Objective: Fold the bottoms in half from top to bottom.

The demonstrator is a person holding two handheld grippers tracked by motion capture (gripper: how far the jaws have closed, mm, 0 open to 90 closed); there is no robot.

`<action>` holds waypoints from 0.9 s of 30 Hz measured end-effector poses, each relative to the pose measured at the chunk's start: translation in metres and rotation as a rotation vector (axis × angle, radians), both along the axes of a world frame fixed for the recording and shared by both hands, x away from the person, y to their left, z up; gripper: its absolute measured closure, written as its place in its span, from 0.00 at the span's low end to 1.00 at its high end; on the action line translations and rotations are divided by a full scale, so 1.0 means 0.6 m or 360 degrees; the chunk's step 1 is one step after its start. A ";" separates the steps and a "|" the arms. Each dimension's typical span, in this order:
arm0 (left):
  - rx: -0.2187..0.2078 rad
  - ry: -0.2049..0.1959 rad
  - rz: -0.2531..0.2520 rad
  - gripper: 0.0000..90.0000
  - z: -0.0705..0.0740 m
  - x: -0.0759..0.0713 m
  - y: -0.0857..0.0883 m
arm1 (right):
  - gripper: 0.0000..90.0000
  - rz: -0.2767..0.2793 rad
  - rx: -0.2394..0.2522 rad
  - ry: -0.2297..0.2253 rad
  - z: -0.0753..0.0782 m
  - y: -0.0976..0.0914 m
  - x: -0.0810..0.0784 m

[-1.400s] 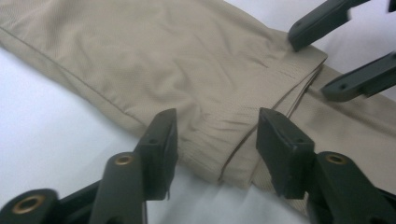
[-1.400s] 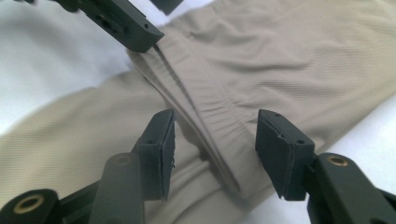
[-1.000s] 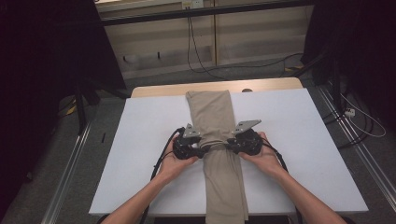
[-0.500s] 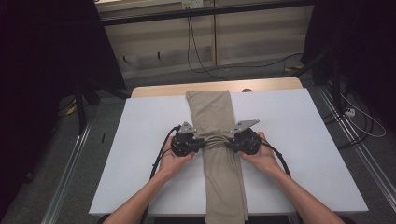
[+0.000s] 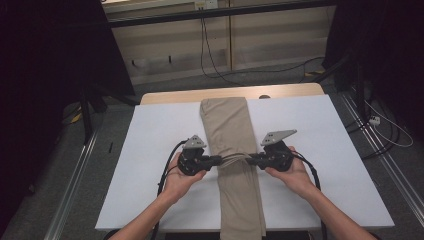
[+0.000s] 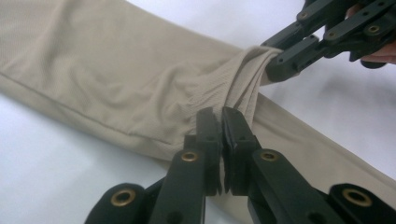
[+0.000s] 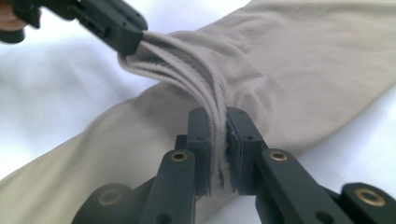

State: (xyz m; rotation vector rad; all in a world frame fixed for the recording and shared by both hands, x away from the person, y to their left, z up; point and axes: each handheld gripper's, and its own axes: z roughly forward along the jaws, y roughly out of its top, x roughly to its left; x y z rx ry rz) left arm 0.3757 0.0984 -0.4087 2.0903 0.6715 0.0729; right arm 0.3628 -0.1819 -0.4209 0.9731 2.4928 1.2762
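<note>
Folded tan trousers [image 5: 227, 125] lie lengthwise down the middle of the white table [image 5: 325, 130]. My left gripper [image 5: 220, 160] has just been closing and is now shut on the trousers' left edge [image 6: 116, 79] at mid-length. My right gripper [image 5: 250, 159] grips the opposite edge, its jaws also having just closed onto several bunched layers [image 7: 303, 70]. The cloth between them is gathered into a raised, taut band. The left gripper [image 6: 222, 119] faces the right gripper [image 6: 280, 60]. The right gripper [image 7: 218, 121] sees the left gripper [image 7: 128, 39] across the band.
The trousers' near end hangs over the table's front edge [image 5: 245, 227]. A wooden strip [image 5: 170, 97] runs along the table's far edge. Metal rails [image 5: 75, 200] and cables [image 5: 385, 130] lie on the floor at both sides.
Both hands have risen slightly and drawn a little apart. The trousers' middle has been pulled up into a tight band between the two grippers.
</note>
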 end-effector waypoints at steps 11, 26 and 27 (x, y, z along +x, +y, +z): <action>0.0088 0.0083 -0.0170 0.97 -0.010 -0.073 0.003 | 0.90 0.0101 -0.0025 0.0070 -0.015 0.000 -0.095; 0.0097 0.0107 -0.0356 0.97 -0.010 -0.172 0.018 | 0.89 0.0198 -0.0014 0.0084 -0.010 0.002 -0.199; 0.0091 0.0117 -0.0355 0.97 -0.012 -0.176 0.020 | 0.89 0.0221 -0.0022 0.0090 -0.011 0.004 -0.208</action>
